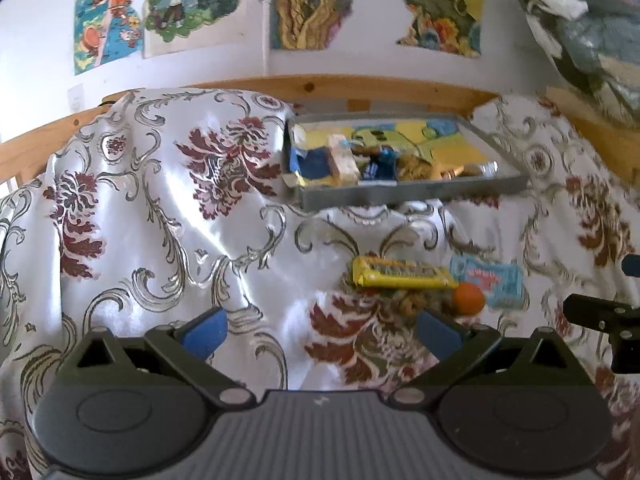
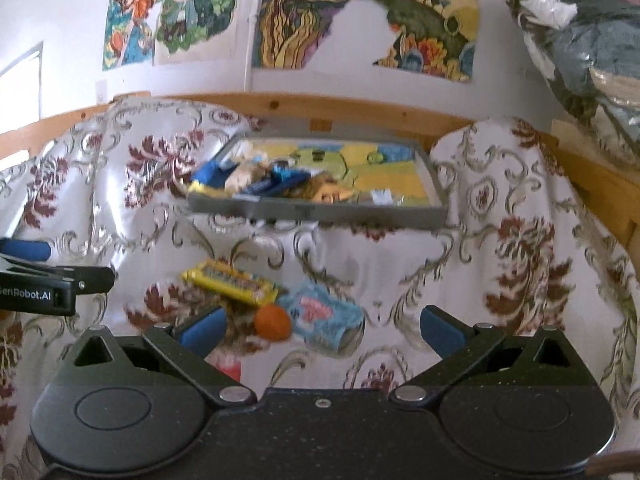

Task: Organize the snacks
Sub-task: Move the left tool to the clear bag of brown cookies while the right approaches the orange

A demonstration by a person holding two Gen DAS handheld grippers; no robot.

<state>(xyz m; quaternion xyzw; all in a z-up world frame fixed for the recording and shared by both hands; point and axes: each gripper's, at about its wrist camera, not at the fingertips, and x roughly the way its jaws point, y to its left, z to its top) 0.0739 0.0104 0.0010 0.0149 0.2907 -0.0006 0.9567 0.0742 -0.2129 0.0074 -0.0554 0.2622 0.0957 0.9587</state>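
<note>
Left gripper (image 1: 320,332): jaws wide, empty.
Right gripper (image 2: 322,330): jaws wide, empty.
Orange ball (image 2: 273,322): may roll off the slippery bedspread (image 2: 400,272) if nudged.
Tray (image 2: 320,213): tilted; snacks could slide.

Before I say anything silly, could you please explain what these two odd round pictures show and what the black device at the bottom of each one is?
Each picture comes from a fisheye camera on a hand-held grasping tool; a person holds one in each hand. The black device is the tool itself, with two blue-padded fingers. One view looks along the left tool, the other along the right tool. Both are open and hold nothing. Ahead lies a flowered cloth with a grey tray already holding several snacks. In front of the tray, loose on the cloth, lie a yellow bar, a small orange ball and a light blue packet.
</note>
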